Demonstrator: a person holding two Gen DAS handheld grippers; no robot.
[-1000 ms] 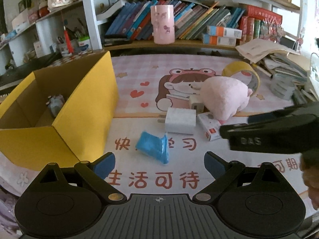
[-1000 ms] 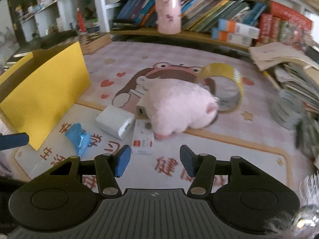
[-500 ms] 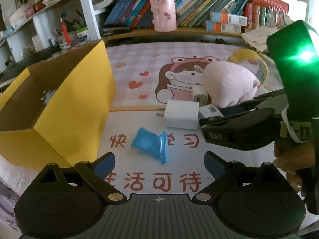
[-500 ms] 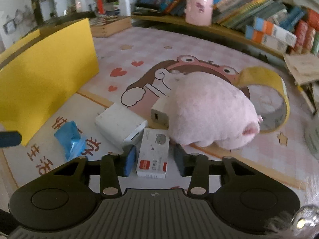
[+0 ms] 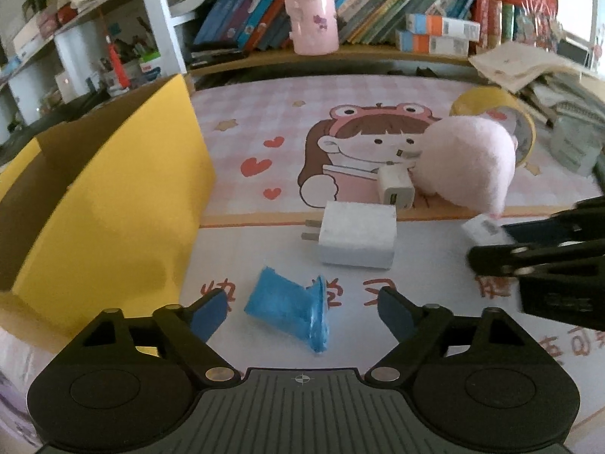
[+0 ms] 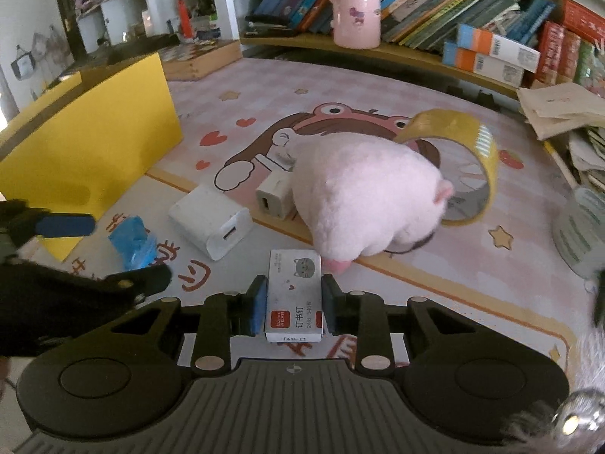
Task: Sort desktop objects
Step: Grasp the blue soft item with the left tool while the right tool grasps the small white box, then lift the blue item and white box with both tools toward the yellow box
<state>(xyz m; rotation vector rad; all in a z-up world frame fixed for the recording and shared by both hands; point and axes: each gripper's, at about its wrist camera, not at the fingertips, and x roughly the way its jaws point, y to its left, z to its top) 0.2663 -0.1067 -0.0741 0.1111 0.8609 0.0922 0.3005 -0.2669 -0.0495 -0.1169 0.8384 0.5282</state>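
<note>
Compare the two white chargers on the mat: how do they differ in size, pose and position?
The big white charger is clearly larger than the small charger. The big one lies flat in the open, with two prongs visible in the left wrist view; the small one stands against the pink plush toy, and no prongs show. The big charger is nearer the blue wrapper. Both are white blocks with a USB port, and no hand-held gripper touches either.
</note>
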